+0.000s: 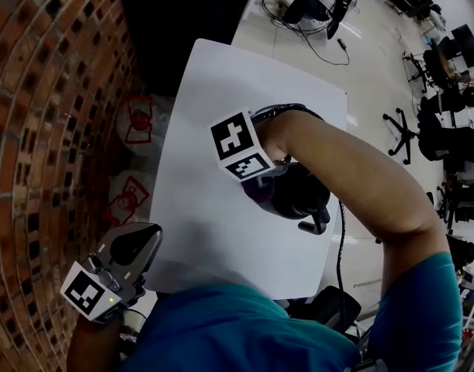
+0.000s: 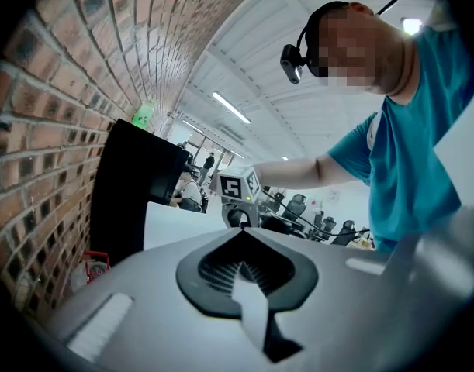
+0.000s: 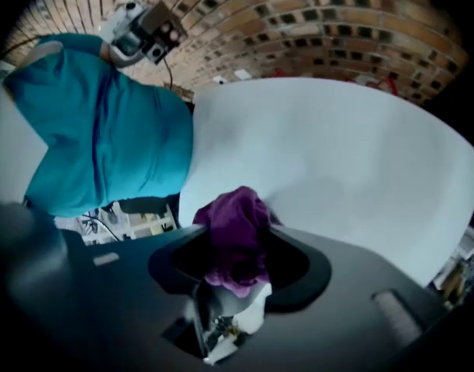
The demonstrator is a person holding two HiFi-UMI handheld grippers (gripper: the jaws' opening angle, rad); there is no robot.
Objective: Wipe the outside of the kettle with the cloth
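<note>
Two hand-held grippers are over a plain white rectangular tabletop (image 1: 221,99). Your right gripper (image 1: 261,184), right of centre over the table, has its jaws closed on a bunched purple cloth (image 3: 233,235). The wad sits low over the white surface, and I cannot tell whether it touches. Your left gripper (image 1: 136,246) hangs at the near left, off the table's near-left corner, with its jaws brought together on nothing. The kettle shows in no view, so the wiping looks not yet begun.

To do the step well, find the kettle first. Your free left gripper would probably be best used to steady it by its handle or base. Press a broad face of the cloth against the outside, not just the tip of the wad. Work round the body from top to bottom, keeping the jaws firm so the bunch does not slip out.

No brand or readable word appears. Each gripper's marker cube bears only black-and-white square patterns. The white plastic bags (image 1: 137,119) by the red brick wall (image 1: 43,91) at the left carry red print too small to read.
</note>
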